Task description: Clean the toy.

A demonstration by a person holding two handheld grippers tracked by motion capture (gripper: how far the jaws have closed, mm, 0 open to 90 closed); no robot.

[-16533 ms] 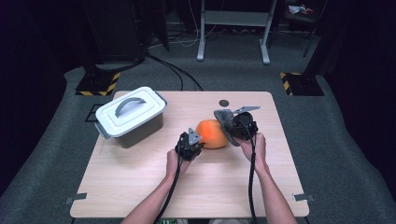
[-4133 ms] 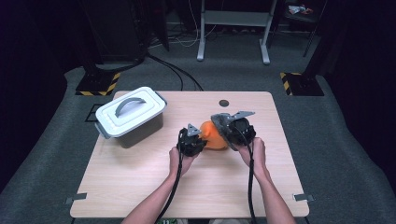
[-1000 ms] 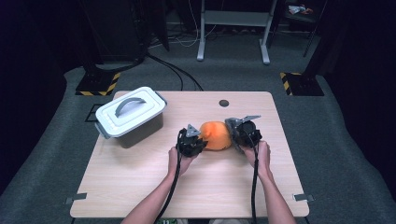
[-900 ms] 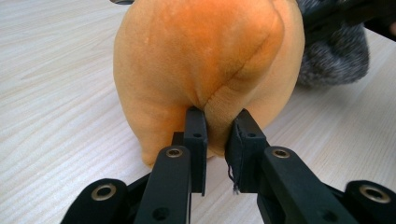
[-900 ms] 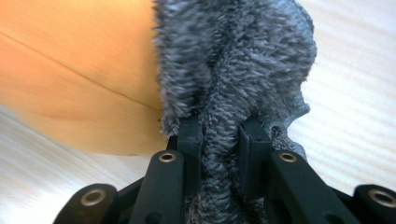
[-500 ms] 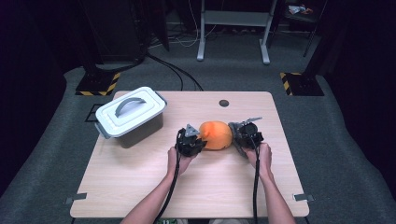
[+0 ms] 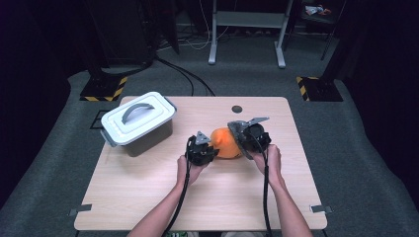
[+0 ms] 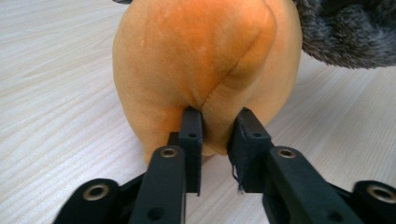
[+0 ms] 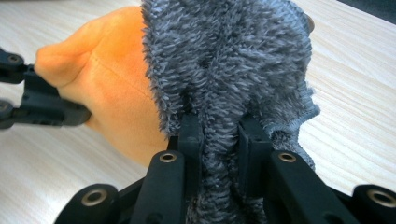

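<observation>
A soft orange toy (image 7: 226,142) sits near the middle of the wooden table (image 7: 148,197). It is round and plump, like a little pumpkin. Part of it is covered by a fuzzy grey cloth (image 9: 224,60).

The left gripper (image 7: 210,149) is just to the left of the orange toy. Its two black jaws pinch a small fold of the orange fabric low on the toy's near side. In the left gripper view the fold sits right between the jaws, and both pads press on it. The jaws have just been opening a little, but the fabric is still caught between them. The toy fills the space in front of this gripper and rests on the table.

The right gripper (image 7: 240,139) is on the right side of the toy. It is closed tight on the fuzzy grey cloth. In the right gripper view a thick bunch of grey fuzz is squeezed between the two jaws and rises above them. The orange toy shows to the left of the grey fuzz there, and the other gripper holds the toy's far tip.

So the toy lies between the two grippers, touching both of them.

A white box (image 7: 139,121) with a grey handle on its lid stands at the far left of the table, well apart from the toy.
</observation>
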